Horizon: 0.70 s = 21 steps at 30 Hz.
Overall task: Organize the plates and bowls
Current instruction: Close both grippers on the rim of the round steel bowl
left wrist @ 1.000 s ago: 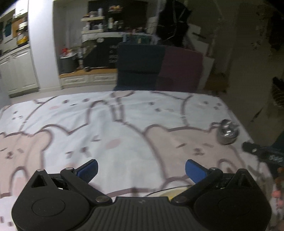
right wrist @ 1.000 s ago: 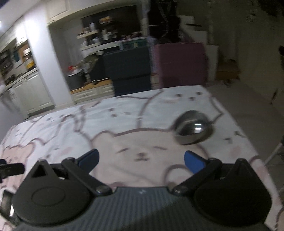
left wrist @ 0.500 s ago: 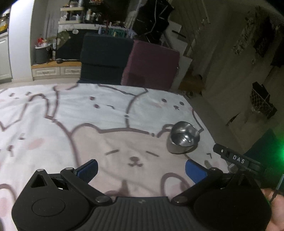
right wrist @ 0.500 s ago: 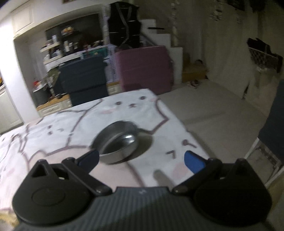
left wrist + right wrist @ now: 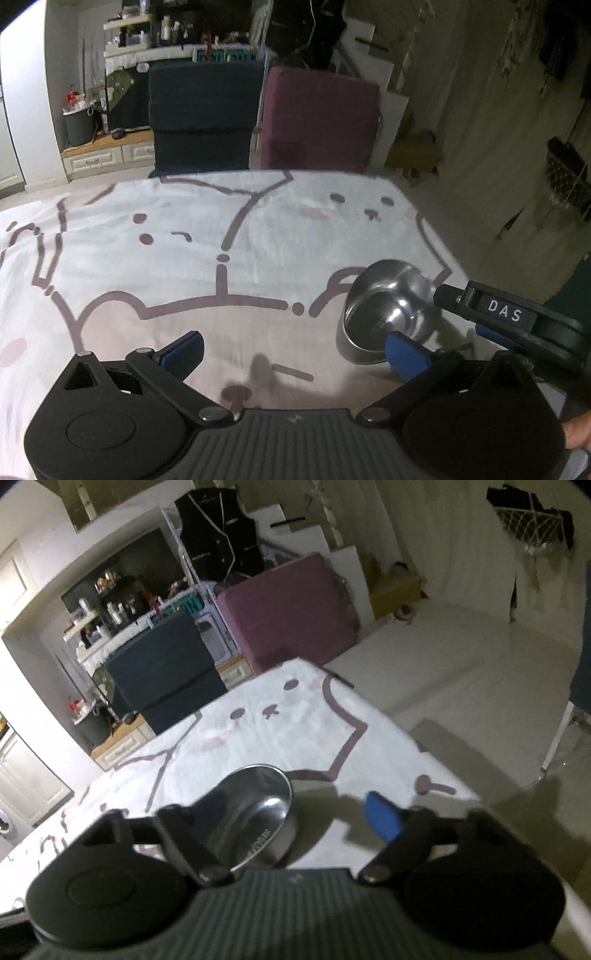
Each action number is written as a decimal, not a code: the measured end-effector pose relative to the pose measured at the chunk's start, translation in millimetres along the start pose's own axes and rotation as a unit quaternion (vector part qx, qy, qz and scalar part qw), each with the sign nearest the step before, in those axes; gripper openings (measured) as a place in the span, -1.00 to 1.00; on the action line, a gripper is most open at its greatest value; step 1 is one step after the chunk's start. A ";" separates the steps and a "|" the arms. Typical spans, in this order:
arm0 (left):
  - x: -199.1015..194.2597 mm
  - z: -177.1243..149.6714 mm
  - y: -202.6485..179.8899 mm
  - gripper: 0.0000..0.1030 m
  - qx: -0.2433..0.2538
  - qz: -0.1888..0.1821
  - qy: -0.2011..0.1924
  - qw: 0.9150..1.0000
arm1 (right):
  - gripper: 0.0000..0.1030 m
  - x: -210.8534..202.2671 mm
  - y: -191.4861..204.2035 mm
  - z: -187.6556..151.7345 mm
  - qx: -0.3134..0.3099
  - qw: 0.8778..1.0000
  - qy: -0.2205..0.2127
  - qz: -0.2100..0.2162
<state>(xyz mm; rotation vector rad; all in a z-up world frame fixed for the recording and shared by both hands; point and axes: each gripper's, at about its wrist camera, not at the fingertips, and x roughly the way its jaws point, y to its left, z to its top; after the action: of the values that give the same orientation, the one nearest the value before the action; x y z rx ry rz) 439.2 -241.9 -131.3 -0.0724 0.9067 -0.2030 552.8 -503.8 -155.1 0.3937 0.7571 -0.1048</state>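
Bowl (image 5: 258, 812) between spread right tongs (image 5: 299, 812) (steel).

The white letters "DAS" stand on a small black label on the right gripper (image 5: 458, 317), seen at the right edge of the left wrist view. Engraved lettering on the steel bowl (image 5: 258, 823) is too blurred to read.

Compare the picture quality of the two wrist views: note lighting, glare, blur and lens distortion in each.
Left wrist view: dim room, fairly sharp; glare spots on the steel bowl; the fisheye bends the far edge of the bear-print tablecloth. Right wrist view: tilted and softer, with the right gripper smeared by blur, its left finger dark over the bowl; hard shadows fall beside the bowl.
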 end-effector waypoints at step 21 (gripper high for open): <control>57.1 9.7 2.3 1.00 0.039 0.011 0.042 0.998 | 0.00 34.0 5.0 6.2 -0.021 0.997 0.037 -0.061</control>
<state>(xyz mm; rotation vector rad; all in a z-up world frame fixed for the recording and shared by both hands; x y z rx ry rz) 481.4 -251.5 -169.9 0.0190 0.9826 -0.2221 582.6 -499.9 -172.9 0.3128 0.8544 -0.1896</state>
